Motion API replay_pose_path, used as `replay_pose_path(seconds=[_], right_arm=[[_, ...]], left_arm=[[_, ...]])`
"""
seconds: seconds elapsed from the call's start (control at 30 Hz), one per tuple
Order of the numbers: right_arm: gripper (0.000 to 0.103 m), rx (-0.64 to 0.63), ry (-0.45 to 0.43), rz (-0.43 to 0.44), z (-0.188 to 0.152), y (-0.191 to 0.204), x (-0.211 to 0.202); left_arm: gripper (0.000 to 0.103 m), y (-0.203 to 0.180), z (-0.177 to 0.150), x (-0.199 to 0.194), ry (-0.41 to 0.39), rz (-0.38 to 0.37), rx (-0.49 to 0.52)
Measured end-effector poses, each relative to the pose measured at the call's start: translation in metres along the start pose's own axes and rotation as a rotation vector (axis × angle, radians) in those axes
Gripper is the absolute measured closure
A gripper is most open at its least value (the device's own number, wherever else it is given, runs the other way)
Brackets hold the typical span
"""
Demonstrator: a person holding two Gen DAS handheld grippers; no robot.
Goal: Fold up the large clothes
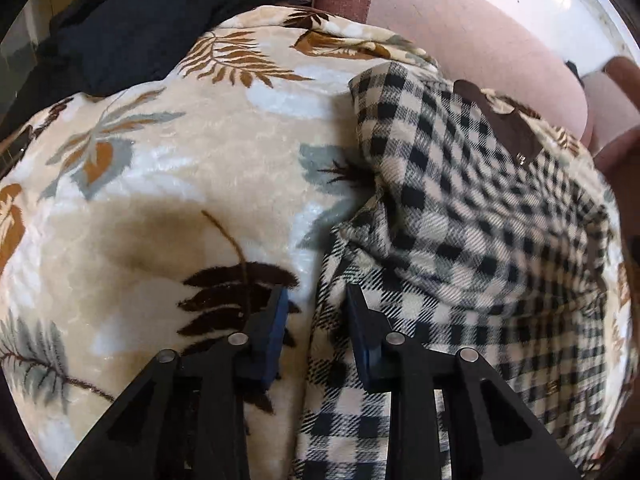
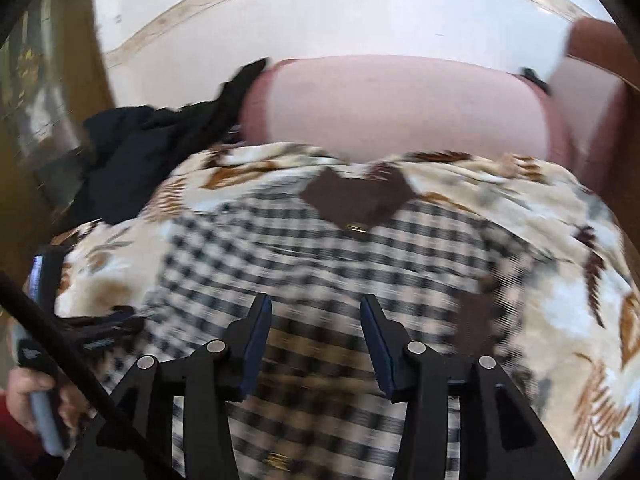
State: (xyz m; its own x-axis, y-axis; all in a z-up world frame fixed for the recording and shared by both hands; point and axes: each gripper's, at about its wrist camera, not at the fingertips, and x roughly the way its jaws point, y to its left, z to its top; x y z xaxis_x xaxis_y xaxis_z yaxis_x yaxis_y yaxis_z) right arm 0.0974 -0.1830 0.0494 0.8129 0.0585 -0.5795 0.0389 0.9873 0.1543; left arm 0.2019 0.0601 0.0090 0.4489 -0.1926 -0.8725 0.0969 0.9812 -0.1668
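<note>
Left gripper (image 1: 316,304) part-open astride the checked shirt (image 1: 460,216) edge at 6 o'clock, grip unclear; right gripper (image 2: 316,316) wider, empty above it

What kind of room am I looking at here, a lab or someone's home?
Most likely a home living room. A pink sofa stands against a white wall, a leaf-patterned plush blanket is spread over its seat, and a checked shirt lies on the blanket beside a heap of dark clothes.
</note>
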Motion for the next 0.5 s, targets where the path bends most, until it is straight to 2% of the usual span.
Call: replay_pose_path(seconds=[0.07,0.17,0.3,0.4,0.43,0.47,0.5], right_arm=[[0.045,-0.009,0.020,0.055,0.018,0.024,0.014],[0.036,-0.077,0.087,0.115,0.057,0.068,0.053],[0.036,-0.186,0.195,0.086,0.091,0.128,0.122],[0.037,-0.260,0.297,0.068,0.096,0.156,0.171],[0.046,-0.287,0.339,0.051,0.093,0.161,0.185],[0.092,-0.308,0.382,0.036,0.090,0.164,0.199],[0.100,-0.320,0.433,0.033,0.088,0.165,0.214]], left_arm=[[0.073,-0.005,0.001,0.000,-0.012,-0.020,0.013],[0.071,-0.006,-0.004,0.009,0.027,-0.012,0.019],[0.064,-0.001,-0.005,0.006,0.030,-0.061,-0.002],[0.057,0.001,-0.008,0.006,0.044,-0.089,-0.013],[0.051,0.003,-0.009,0.006,0.049,-0.107,-0.022],[0.047,0.004,-0.011,0.006,0.050,-0.124,-0.028],[0.044,0.005,-0.013,0.005,0.046,-0.139,-0.032]])
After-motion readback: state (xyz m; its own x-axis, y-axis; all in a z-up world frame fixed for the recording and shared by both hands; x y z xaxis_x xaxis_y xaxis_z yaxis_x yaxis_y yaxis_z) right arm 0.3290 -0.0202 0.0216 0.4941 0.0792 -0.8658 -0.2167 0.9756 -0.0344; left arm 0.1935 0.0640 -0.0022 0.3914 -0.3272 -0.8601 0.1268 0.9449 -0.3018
